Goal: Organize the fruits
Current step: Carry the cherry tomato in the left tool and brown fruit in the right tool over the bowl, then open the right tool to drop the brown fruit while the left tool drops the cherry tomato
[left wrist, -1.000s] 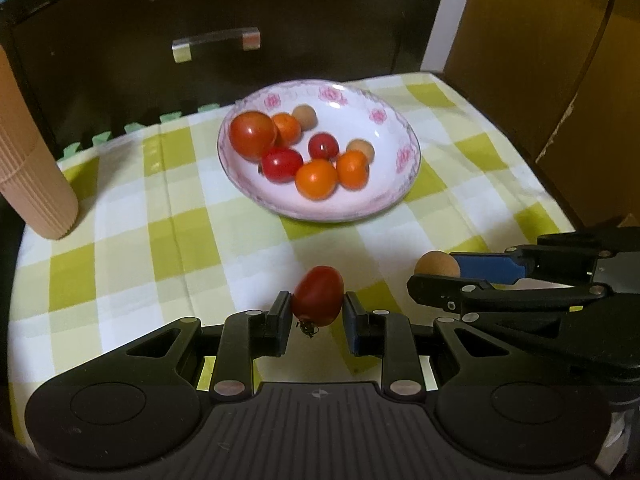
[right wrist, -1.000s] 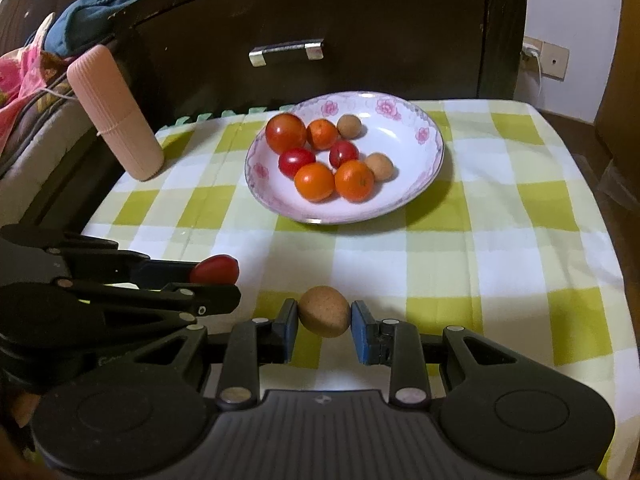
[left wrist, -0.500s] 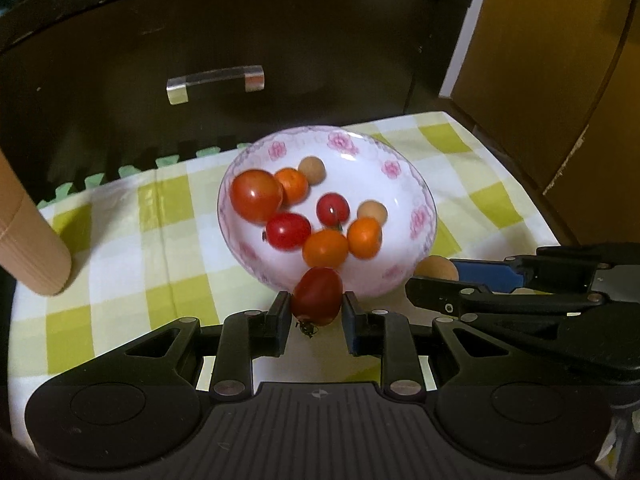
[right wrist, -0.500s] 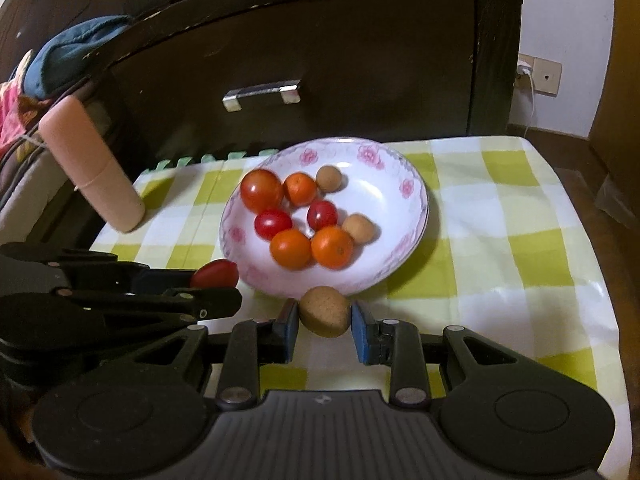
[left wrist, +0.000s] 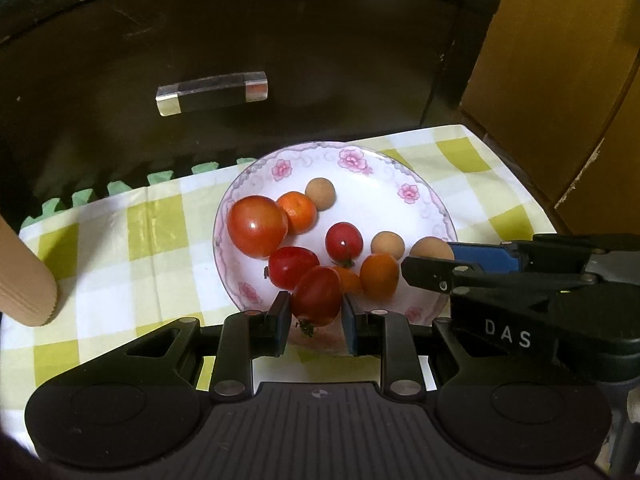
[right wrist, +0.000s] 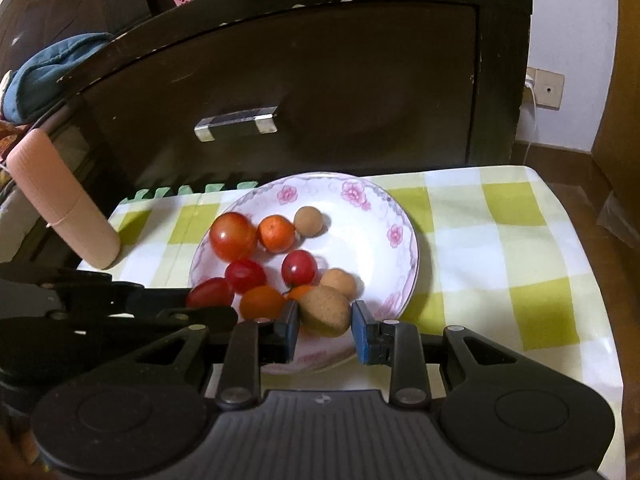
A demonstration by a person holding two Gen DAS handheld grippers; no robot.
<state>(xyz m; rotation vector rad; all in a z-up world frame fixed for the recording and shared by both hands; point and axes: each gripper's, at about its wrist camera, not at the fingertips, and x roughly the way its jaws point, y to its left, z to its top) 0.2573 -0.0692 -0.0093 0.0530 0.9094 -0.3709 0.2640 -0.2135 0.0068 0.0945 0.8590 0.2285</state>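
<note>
A white plate with pink flowers (left wrist: 424,184) (right wrist: 400,216) holds several tomatoes, small oranges and tan round fruits. My left gripper (left wrist: 316,316) is shut on a red cherry tomato (left wrist: 316,296) held above the plate's near rim. In the right wrist view the same tomato (right wrist: 210,292) shows at the left, over the plate's left edge. My right gripper (right wrist: 325,324) is shut on a brown longan-like fruit (right wrist: 325,310), also above the near rim. From the left wrist view that fruit (left wrist: 432,249) peeks out beside the right gripper's blue pad.
A green-and-white checked cloth (right wrist: 500,248) covers the small table. A pink ribbed cylinder (right wrist: 60,200) (left wrist: 20,276) leans at the left edge. Behind stands a dark cabinet with a metal handle (right wrist: 236,122). Wooden panels (left wrist: 560,80) rise at the right.
Both grippers have moved forward together with their fruits, from over the bare cloth to above the plate's near rim. The plate now looms closer in both views.
</note>
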